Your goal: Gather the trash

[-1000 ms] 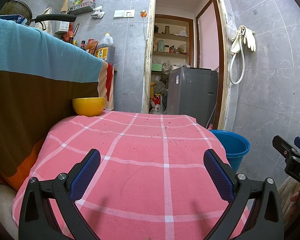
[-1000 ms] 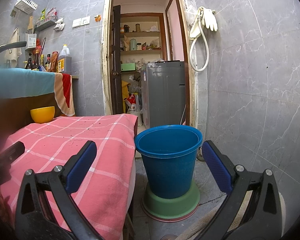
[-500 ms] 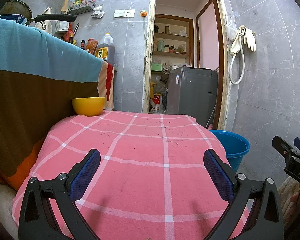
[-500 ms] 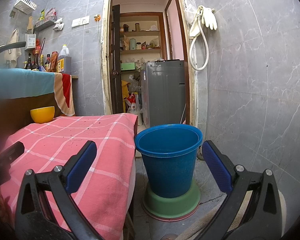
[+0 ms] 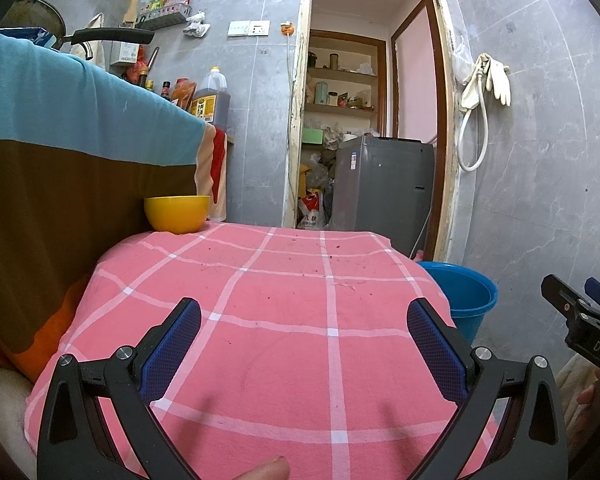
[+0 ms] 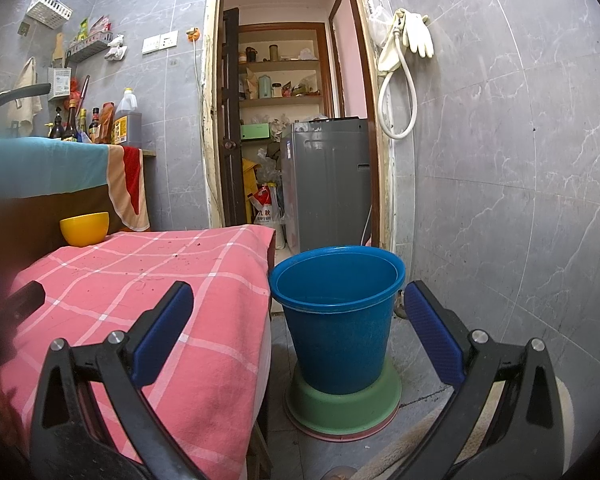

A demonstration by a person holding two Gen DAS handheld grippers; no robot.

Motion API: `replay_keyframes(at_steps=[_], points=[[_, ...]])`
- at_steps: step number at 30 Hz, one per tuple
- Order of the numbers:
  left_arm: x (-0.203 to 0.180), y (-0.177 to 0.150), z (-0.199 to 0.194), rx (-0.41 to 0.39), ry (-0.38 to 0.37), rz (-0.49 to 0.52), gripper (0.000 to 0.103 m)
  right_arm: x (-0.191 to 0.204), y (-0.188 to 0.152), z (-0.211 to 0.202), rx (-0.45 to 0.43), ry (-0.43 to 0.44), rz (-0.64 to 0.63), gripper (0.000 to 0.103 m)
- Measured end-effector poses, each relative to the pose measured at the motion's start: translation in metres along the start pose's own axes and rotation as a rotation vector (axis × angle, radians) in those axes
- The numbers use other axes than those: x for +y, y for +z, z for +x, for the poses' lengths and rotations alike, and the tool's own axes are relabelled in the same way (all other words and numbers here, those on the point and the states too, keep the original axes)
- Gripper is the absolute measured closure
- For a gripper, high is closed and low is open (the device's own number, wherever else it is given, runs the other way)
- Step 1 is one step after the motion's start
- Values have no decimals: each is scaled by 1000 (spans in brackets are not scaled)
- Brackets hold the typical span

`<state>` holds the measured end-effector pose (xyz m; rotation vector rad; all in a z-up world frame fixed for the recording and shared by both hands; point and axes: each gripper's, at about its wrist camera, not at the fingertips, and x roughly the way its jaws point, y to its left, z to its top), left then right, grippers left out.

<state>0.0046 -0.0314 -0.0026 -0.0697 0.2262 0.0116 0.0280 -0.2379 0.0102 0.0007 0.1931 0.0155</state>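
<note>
A pink checked tablecloth [image 5: 284,320] covers the table, with small dark crumbs [image 5: 300,254] scattered over its far half. My left gripper [image 5: 304,348] hovers open above the cloth's near part, nothing between its blue pads. A blue bucket [image 6: 336,312] stands on the floor to the right of the table, on a green base [image 6: 344,408]. My right gripper [image 6: 300,332] is open, low, in front of that bucket, holding nothing. The bucket's rim [image 5: 460,284] also shows beyond the table edge in the left wrist view, where the right gripper's tip [image 5: 580,320] pokes in.
A yellow bowl [image 5: 177,213] sits at the table's far left corner against a striped cloth-covered counter [image 5: 60,152]. Bottles [image 6: 128,120] stand on that counter. An open doorway [image 6: 292,128] with a grey appliance [image 6: 328,176] lies behind. A tiled wall [image 6: 500,180] bounds the right.
</note>
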Motion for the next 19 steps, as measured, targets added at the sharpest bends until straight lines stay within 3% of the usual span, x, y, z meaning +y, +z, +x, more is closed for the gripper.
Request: replay_keyframes(at_steps=[19], points=[[1,1,-2,4,7,-6,2,3,-2,-1,5,-4,3,0]])
